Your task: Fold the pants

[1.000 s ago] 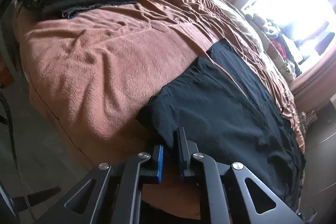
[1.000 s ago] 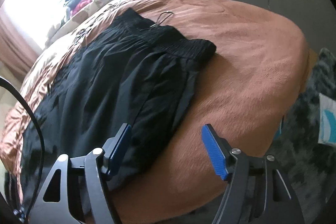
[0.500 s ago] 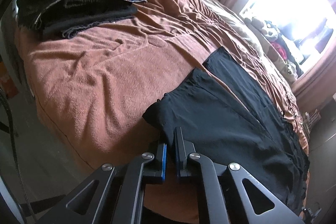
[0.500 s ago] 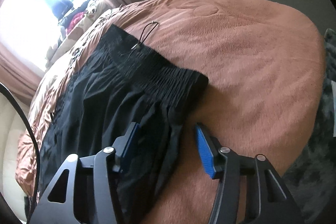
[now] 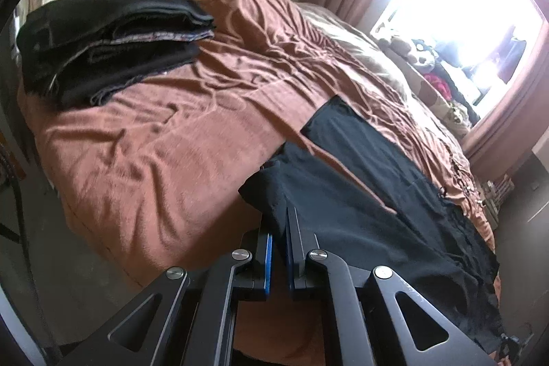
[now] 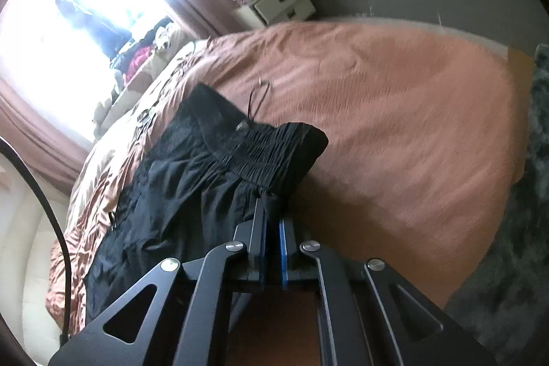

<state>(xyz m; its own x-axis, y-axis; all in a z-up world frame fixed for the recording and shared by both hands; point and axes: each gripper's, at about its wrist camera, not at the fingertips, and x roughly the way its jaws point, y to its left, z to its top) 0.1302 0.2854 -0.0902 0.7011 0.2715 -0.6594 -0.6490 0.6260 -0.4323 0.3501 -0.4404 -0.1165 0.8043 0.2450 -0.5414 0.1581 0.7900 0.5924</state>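
On my left, a stack of folded dark clothes (image 5: pixel 109 43) sits on the bed (image 5: pixel 164 139) near the headboard. My left gripper (image 5: pixel 278 228) is clamped on a leg hem of the black pants (image 5: pixel 343 211), which lie spread along the brown bedspread. My right gripper (image 6: pixel 272 215) is pinched on the pants' fabric just below the elastic waistband (image 6: pixel 274 143), near the bed's edge.

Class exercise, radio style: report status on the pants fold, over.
Left gripper shut on pants leg hem. Right gripper shut on them below the waistband. Folded dark stack sits well clear.
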